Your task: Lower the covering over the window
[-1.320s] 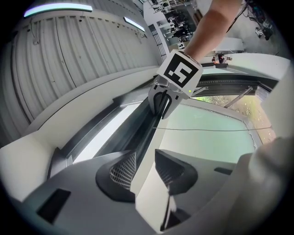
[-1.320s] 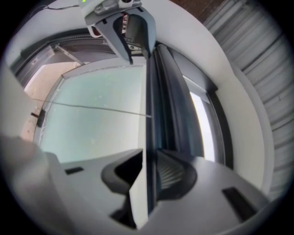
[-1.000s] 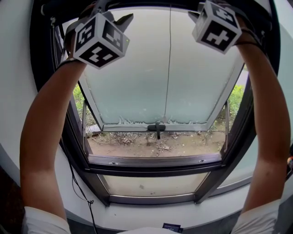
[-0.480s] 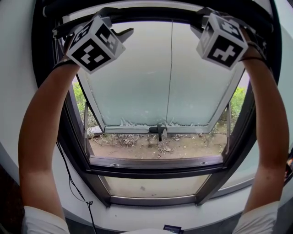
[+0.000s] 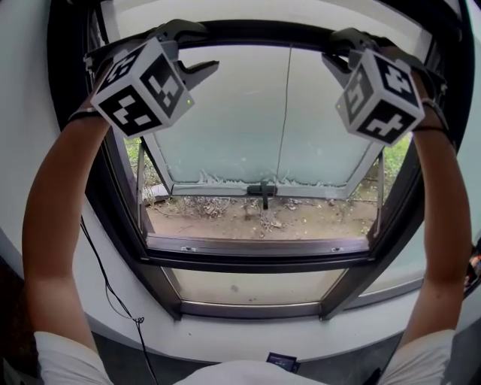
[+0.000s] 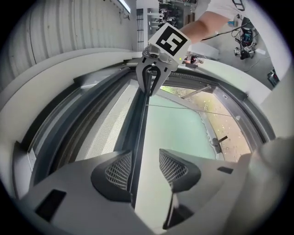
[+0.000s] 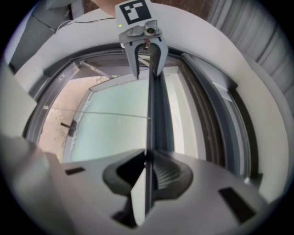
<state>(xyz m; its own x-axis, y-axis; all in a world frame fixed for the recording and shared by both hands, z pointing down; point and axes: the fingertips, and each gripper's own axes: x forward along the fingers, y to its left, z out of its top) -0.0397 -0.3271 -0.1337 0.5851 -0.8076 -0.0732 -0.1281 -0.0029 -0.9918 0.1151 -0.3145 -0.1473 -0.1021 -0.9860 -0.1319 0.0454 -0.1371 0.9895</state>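
The blind's dark bottom bar runs across the top of the window, with pale mesh blind fabric above it. My left gripper is at the bar's left end. In the left gripper view the bar passes between its jaws, close against the left pad and with a gap to the right pad; these jaws have just been closing a little. My right gripper holds the bar's right end. Its jaws have just been closing and are clamped on the bar's thin edge.
Behind the blind a frosted pane tilts outward, with a black handle at its lower edge and a thin cord hanging before it. Dirt and grass lie outside. The dark lower frame and a black cable are below.
Both grippers and the dark bar have come down together in the head view. A strip of pale blind fabric now shows above the bar.
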